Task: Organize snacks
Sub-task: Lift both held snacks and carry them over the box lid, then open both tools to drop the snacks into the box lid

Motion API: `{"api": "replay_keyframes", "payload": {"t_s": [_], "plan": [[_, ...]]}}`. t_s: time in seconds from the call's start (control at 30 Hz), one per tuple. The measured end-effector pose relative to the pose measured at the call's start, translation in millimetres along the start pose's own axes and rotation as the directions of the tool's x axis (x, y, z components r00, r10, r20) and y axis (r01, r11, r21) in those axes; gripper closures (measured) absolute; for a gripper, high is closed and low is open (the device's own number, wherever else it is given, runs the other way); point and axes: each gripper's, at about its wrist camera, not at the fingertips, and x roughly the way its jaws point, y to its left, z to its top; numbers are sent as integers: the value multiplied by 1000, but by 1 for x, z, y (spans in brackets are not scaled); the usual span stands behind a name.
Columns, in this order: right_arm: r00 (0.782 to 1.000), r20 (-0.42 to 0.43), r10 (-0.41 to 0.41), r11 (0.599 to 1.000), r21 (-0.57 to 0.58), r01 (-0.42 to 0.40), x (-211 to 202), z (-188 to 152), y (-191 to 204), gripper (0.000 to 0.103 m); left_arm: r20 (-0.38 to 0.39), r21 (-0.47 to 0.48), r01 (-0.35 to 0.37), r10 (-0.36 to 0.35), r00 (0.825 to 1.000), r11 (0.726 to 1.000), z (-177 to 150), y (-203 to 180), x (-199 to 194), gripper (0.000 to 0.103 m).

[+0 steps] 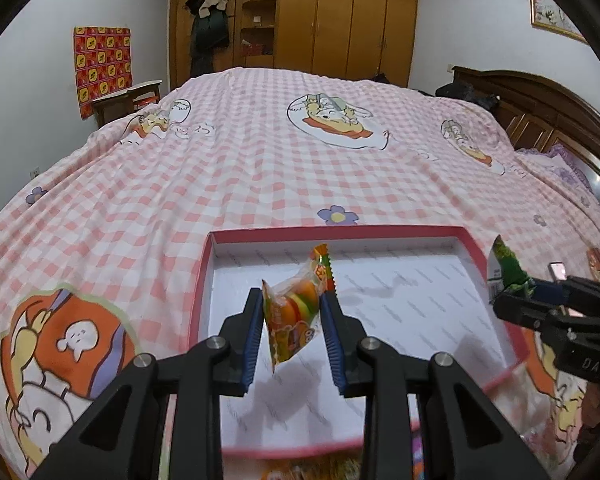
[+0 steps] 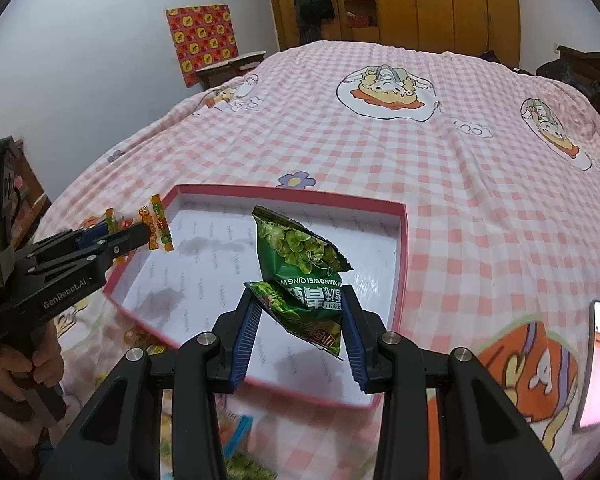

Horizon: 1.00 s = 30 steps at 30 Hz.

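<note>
A shallow pink-rimmed box (image 1: 340, 232) with a white bottom lies on the bed; it also shows in the right wrist view (image 2: 400, 240). My left gripper (image 1: 290, 328) is shut on a burger gummy packet (image 1: 296, 312) and holds it above the box's left part. It appears from the side in the right wrist view (image 2: 140, 236). My right gripper (image 2: 300, 328) is shut on a green pea snack bag (image 2: 300, 268) and holds it above the box's right part. The bag also shows at the right in the left wrist view (image 1: 504, 268).
The pink checked bedsheet (image 1: 260, 168) spreads all around. Several loose snack packets (image 2: 236, 436) lie on the bed at the box's near edge. A phone (image 2: 596, 364) lies to the right of the box. A wooden headboard (image 1: 540, 108) and a wardrobe (image 1: 340, 20) stand beyond.
</note>
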Motion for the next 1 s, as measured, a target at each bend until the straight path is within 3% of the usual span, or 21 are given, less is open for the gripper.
{"api": "replay_keyframes", "payload": {"t_s": [0.43, 1.0], "plan": [[999, -47, -27, 999, 39, 29, 49, 14, -15, 62, -71, -32, -26, 24, 997, 999, 4, 14, 49, 73], [992, -73, -105, 993, 39, 108, 85, 23, -27, 62, -74, -36, -26, 23, 997, 999, 8, 15, 71, 73]]}}
